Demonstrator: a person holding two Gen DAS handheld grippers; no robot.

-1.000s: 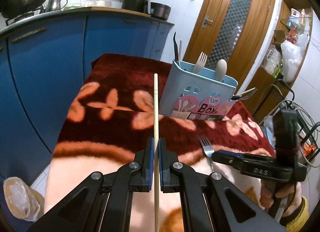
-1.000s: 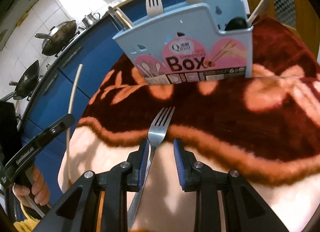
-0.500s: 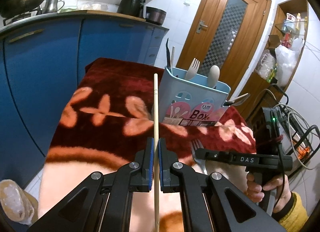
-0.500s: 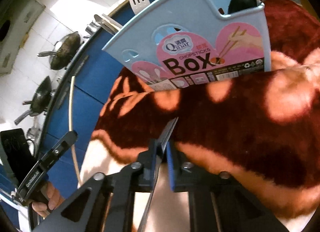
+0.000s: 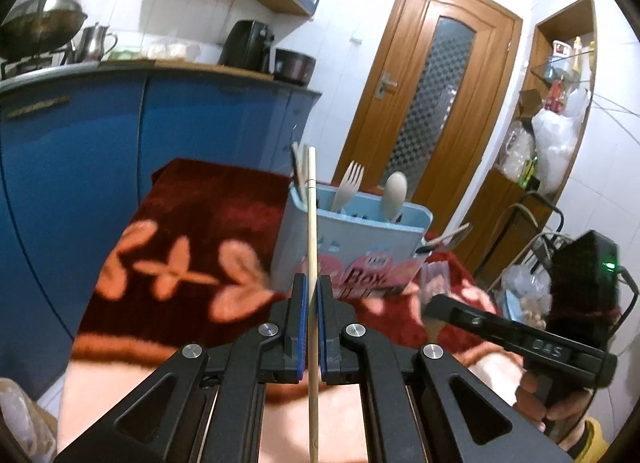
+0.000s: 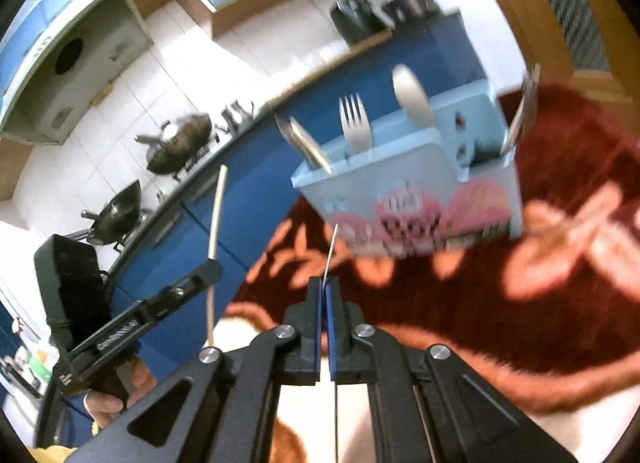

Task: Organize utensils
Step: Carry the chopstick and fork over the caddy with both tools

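Note:
My left gripper (image 5: 311, 291) is shut on a pale wooden chopstick (image 5: 311, 219) that points up and forward, its tip in front of the left end of the light-blue utensil box (image 5: 356, 231). The box stands on a red flowered blanket (image 5: 192, 215) and holds a fork, a spoon and other utensils. My right gripper (image 6: 323, 283) is shut on a metal fork (image 6: 330, 249), seen edge-on, raised off the blanket (image 6: 520, 303) and short of the box (image 6: 412, 187). The left gripper (image 6: 210, 267) with its chopstick (image 6: 216, 215) shows at the left of the right wrist view. The right gripper (image 5: 436, 309) shows at the right of the left wrist view.
Blue cabinets (image 5: 80, 167) with woks (image 6: 180, 147) and a kettle on the counter run along the left. A wooden door (image 5: 436, 115) and a cluttered shelf (image 5: 556, 143) stand behind the box. A person's hand (image 5: 548, 407) holds the right gripper's handle.
The right gripper closed on the fork and lifted it off the blanket, turning it on edge. The left gripper rose and tilted up with the chopstick still held.

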